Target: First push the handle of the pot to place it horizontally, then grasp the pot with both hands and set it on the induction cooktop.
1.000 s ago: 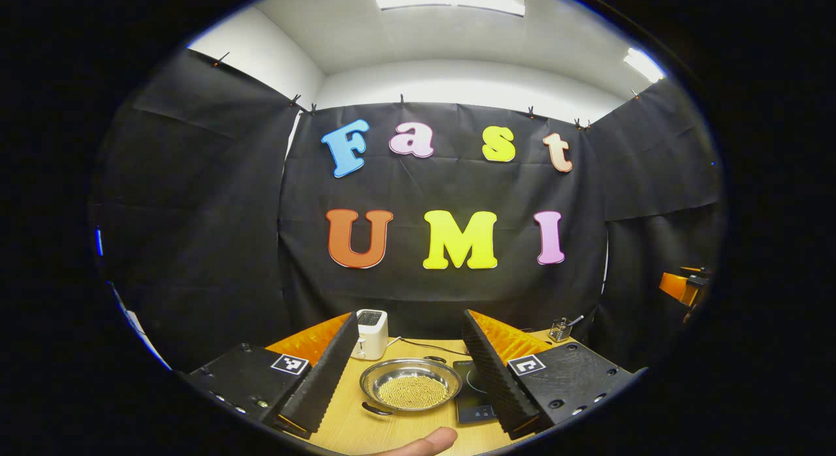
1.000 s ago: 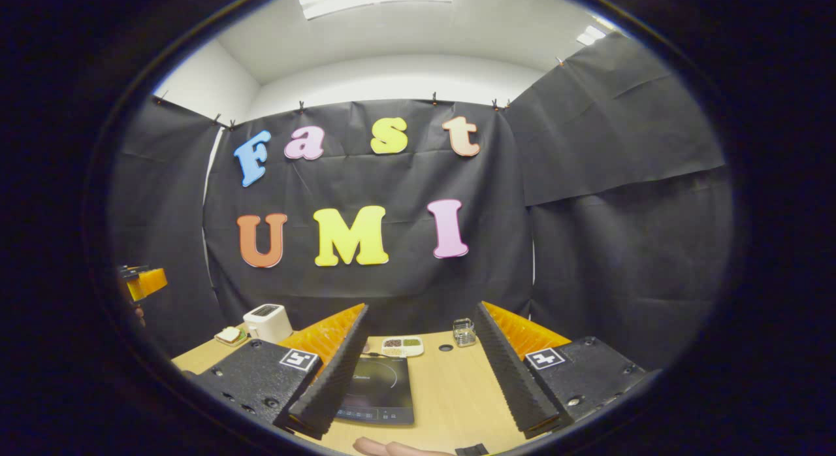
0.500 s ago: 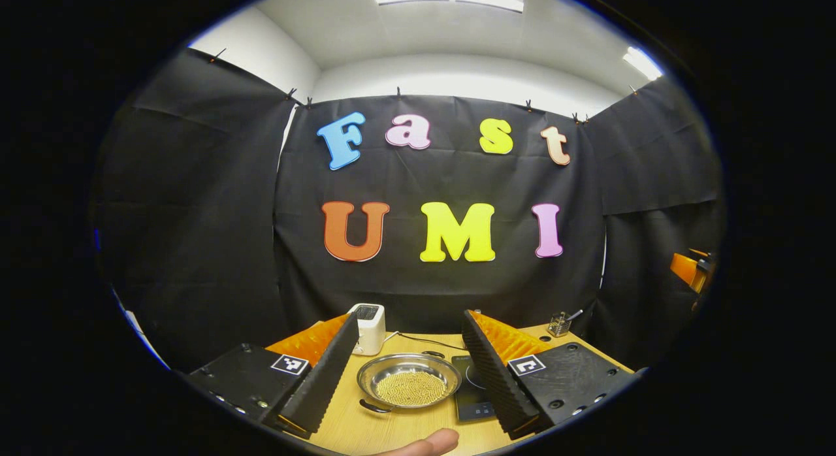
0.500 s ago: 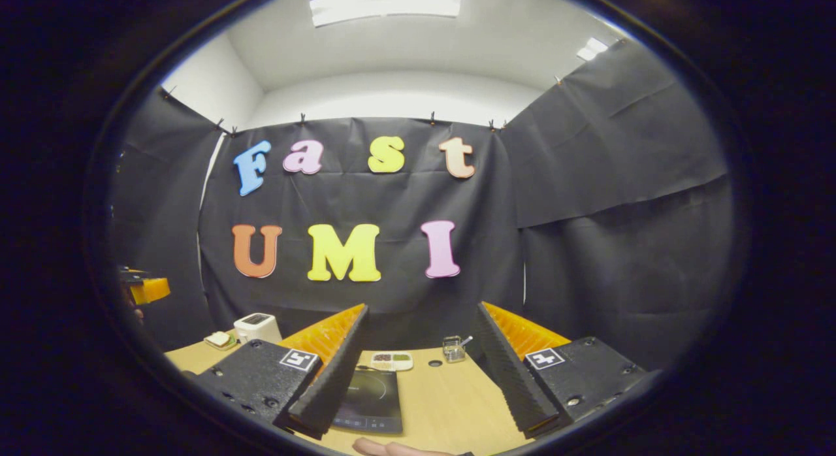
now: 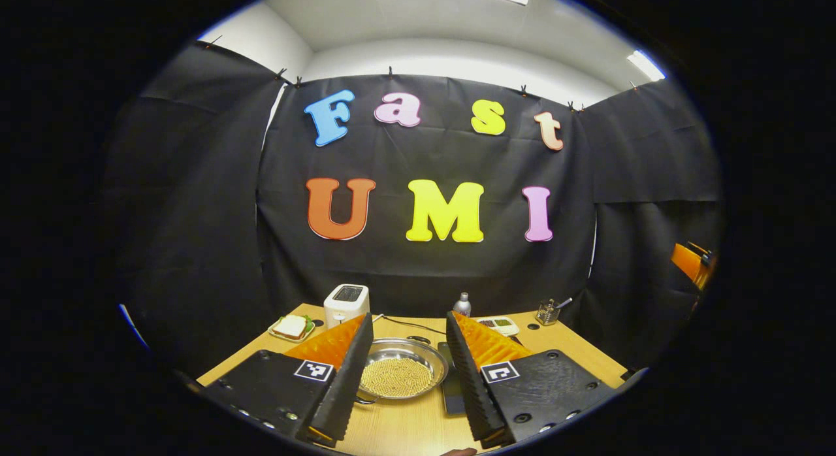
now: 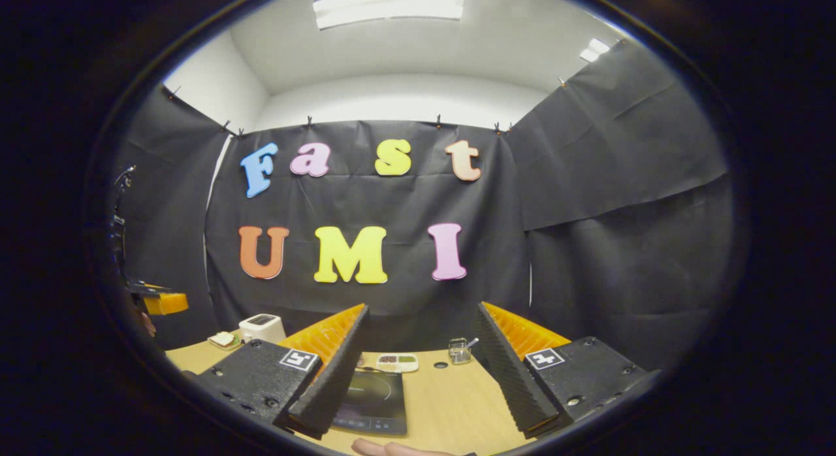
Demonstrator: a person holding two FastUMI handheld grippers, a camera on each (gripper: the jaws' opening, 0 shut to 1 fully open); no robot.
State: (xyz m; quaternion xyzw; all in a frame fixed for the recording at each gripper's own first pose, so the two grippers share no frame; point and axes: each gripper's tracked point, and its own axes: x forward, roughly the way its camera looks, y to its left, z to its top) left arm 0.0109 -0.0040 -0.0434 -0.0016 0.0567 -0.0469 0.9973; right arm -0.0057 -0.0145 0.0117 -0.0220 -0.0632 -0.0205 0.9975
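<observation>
Lying low centre in the left gripper view: pot (image 5: 401, 376), framed between the gaping left gripper (image 5: 405, 377), handle at lower left; induction cooktop (image 6: 372, 401) ahead of the parted right gripper (image 6: 418, 384).

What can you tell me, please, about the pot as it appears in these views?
In the left gripper view, the pot is a shallow, round pan of shiny, silvery metal, sitting upright on the wooden table. It is partly filled with small yellowish beads. A dark handle sticks out at its near left edge, partly hidden behind a finger of the left tongs, which are open and frame it; contact cannot be told. The black induction cooktop lies close beside it on the right.
</observation>
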